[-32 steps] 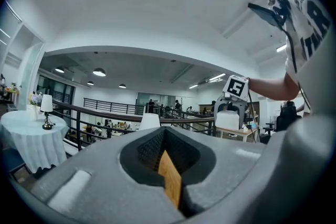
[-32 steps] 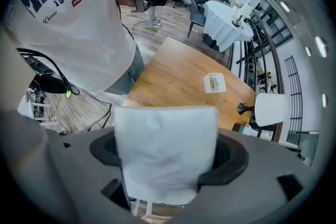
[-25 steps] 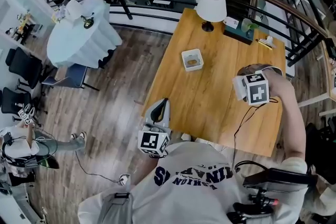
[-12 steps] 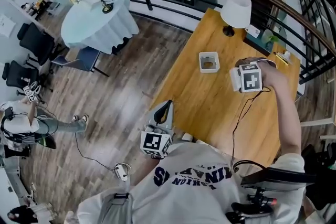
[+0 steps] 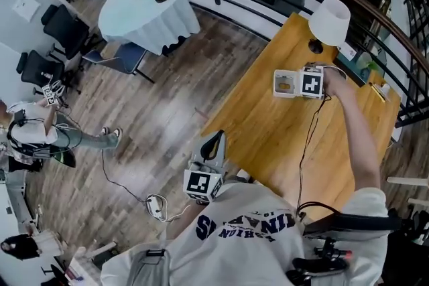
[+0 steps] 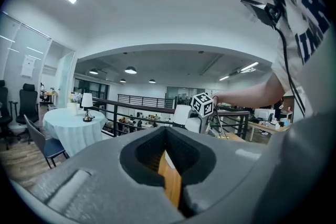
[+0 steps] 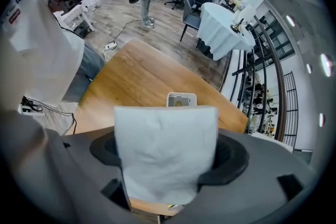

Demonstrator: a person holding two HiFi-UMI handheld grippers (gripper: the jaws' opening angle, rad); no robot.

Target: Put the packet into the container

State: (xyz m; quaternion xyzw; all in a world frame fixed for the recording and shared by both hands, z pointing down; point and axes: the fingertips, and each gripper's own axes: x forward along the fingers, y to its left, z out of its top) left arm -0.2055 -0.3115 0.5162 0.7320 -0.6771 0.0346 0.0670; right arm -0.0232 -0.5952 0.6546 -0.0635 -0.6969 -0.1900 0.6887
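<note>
One packet (image 7: 165,149) clamped in right tongs (image 7: 168,186); one container (image 5: 284,84) at their 9 o'clock on the worktop (image 5: 275,144). Left tongs (image 6: 169,176) closed, empty.

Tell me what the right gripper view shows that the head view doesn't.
Only the right gripper view shows the white packet clamped in the right gripper. Only the head view shows the left gripper and the white lamp. Both show the wooden table and the small white container on it.
</note>
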